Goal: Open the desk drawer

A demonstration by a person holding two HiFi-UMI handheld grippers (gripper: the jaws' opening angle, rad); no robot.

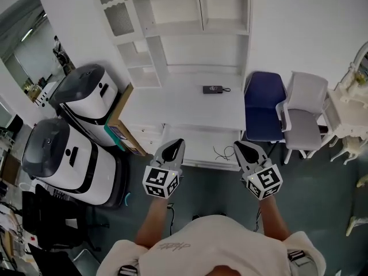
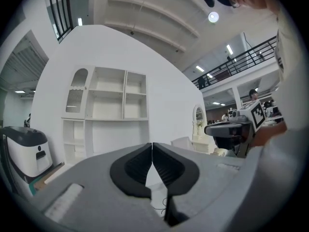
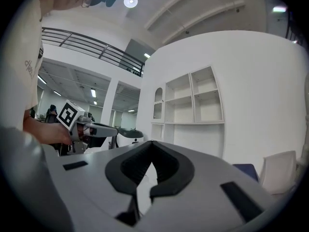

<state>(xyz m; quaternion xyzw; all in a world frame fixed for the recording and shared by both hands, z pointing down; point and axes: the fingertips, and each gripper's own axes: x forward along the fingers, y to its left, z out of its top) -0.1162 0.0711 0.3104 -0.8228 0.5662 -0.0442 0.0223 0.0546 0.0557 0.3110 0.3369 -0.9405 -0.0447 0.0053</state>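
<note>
Left gripper (image 1: 174, 146) and right gripper (image 1: 242, 148): jaws closed, empty, held level near the white desk (image 1: 190, 105).

Both hand-held grippers, left (image 1: 176, 145) and right (image 1: 239, 146), look like matt grey plastic, with black ribbed pads (image 2: 137, 166). Ahead of them the bench (image 1: 184, 105) is smooth, matt white. Right of the right one, a blue chair (image 1: 263, 105) and a grey chair (image 1: 307, 96) look cloth-covered. Left of the left one, two white machines (image 1: 80, 160) shine glossy.
</note>
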